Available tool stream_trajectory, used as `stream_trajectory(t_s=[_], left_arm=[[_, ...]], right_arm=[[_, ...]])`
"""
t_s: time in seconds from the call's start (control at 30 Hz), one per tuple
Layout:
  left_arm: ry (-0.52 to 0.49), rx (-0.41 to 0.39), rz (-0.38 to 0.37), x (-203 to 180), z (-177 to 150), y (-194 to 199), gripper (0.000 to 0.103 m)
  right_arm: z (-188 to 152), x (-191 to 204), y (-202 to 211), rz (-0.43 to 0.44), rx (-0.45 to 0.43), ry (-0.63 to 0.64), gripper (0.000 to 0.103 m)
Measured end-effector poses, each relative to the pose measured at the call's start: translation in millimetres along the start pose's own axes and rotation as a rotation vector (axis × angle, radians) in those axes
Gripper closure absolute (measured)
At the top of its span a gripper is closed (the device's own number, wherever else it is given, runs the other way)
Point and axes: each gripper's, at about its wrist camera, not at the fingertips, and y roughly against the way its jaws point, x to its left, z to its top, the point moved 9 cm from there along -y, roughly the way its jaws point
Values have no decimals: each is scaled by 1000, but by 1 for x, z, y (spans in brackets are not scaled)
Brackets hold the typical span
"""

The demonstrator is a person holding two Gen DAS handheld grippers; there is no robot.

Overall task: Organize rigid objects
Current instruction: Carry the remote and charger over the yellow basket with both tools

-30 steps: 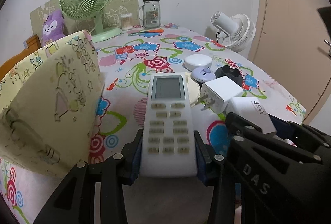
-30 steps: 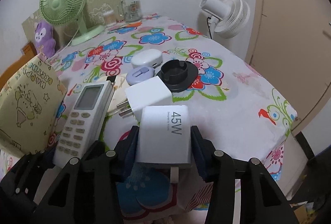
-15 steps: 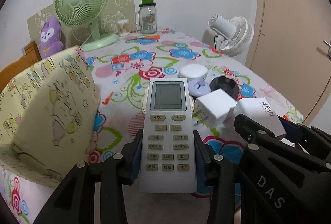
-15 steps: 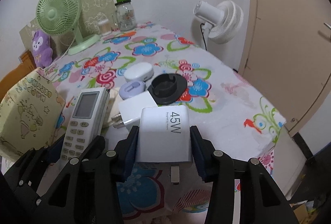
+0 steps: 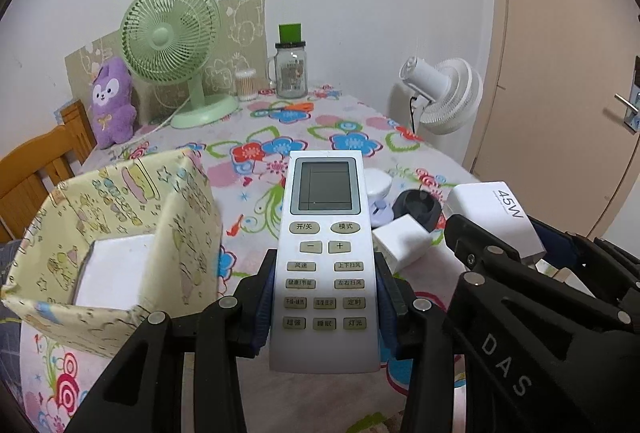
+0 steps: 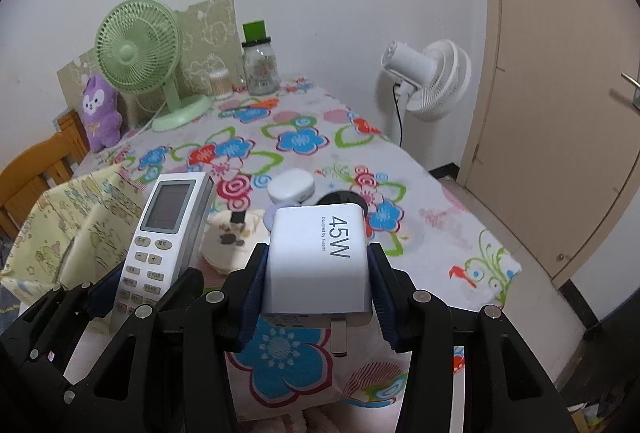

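Jaws of left gripper [image 5: 324,303] pinch slab-shaped remote [image 5: 324,245]; right gripper [image 6: 316,287] pinches boxy charger [image 6: 316,257].

Smooth matt plastic remote [image 5: 325,253], glossy white charger [image 6: 318,261], printed cloth tablecloth [image 6: 432,229].

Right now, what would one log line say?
left gripper: shut on remote | right gripper: shut on 45W charger | both lifted | yellow box nearby
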Motion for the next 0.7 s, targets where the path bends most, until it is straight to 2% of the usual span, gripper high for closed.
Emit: stream_trajectory(t_s=[0.33, 0.7], left_arm=[[-9, -29, -25, -2, 19, 24, 58], [-13, -64, -10, 10, 39, 43, 58]], right_arm=[[20, 10, 26, 27, -30, 4, 52], [44, 25, 44, 30, -63, 42, 52]])
